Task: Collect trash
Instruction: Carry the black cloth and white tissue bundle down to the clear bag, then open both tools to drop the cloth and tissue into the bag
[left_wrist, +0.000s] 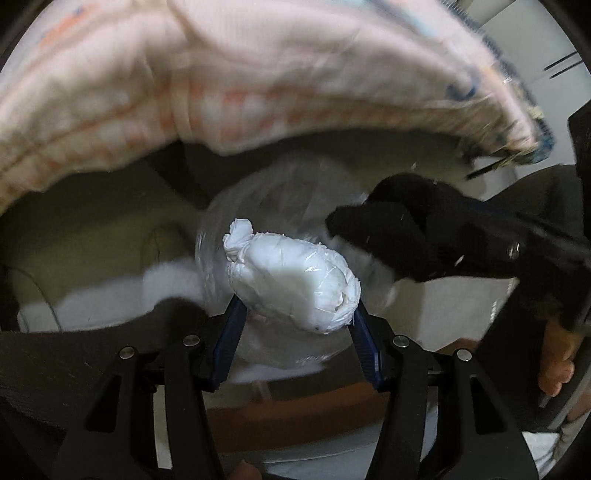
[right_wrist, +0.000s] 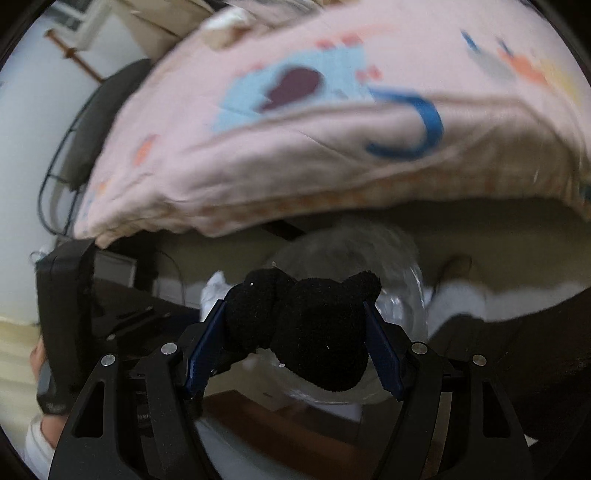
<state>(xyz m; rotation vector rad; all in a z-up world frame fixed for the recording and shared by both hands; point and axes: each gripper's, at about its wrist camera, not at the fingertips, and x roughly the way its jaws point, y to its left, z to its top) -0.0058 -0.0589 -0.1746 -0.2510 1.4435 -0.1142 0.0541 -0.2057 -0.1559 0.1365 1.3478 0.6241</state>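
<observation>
A white wad wrapped in clear film (left_wrist: 291, 277) sits between the blue pads of my left gripper (left_wrist: 297, 314), which is shut on it. In the right wrist view a knotted black fuzzy bundle (right_wrist: 306, 332) is clamped in my right gripper (right_wrist: 295, 321). That same black bundle (left_wrist: 391, 225) shows at the right of the left wrist view. Both bundles hang over a round bin lined with a clear plastic bag (left_wrist: 280, 192), (right_wrist: 391, 273).
A pink patterned quilt (left_wrist: 221, 74), (right_wrist: 314, 140) overhangs the bed edge above the bin. A person's fingers (left_wrist: 554, 369) grip the right tool's handle. A dark chair with cables (right_wrist: 85, 140) stands at the left. Brown wood floor (left_wrist: 295, 413) lies below.
</observation>
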